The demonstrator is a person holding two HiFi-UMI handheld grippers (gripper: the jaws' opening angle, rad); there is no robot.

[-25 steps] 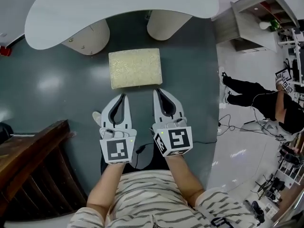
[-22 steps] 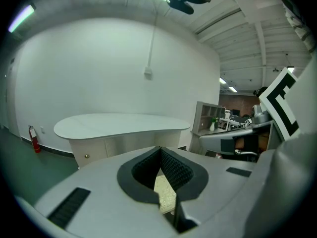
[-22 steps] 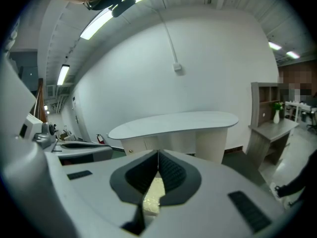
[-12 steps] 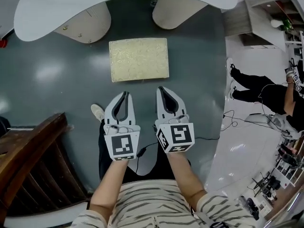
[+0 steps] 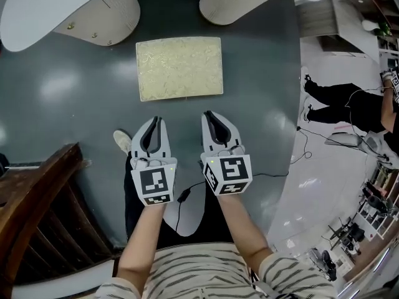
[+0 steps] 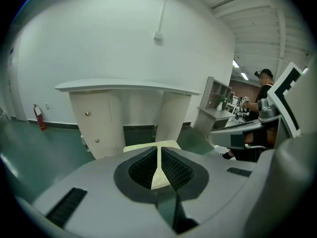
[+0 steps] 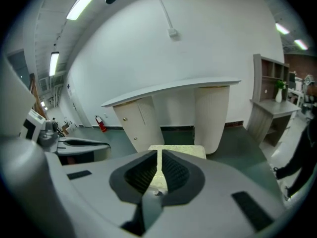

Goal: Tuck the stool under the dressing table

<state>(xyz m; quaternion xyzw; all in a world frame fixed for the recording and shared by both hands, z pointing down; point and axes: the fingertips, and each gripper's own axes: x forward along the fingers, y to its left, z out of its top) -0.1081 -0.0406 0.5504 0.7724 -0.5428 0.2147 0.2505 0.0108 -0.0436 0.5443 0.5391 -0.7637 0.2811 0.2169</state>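
Head view: one stool (image 5: 179, 68) sits on the dark floor (image 5: 68, 104), out in front of the dressing table (image 5: 28, 20). It is near the table's two fat legs, the left leg (image 5: 103, 14) and the right leg (image 5: 237, 2), and lined up with the gap between them. I hold two grippers. My left gripper (image 5: 156, 120) and my right gripper (image 5: 208, 114) are both squeezed tight with nothing in them. They sit side by side, near the stool's front edge but not touching it.

On my left is one brown wooden rail (image 5: 37, 192). On my right are one other person (image 5: 340, 104) in black trousers, one cable (image 5: 299, 154) and one shelf (image 5: 355, 11). One red fire extinguisher (image 6: 38, 117) stands by the wall.

A second ago the tips were right at the stool's edge and more table top showed. Now the gap is wider.
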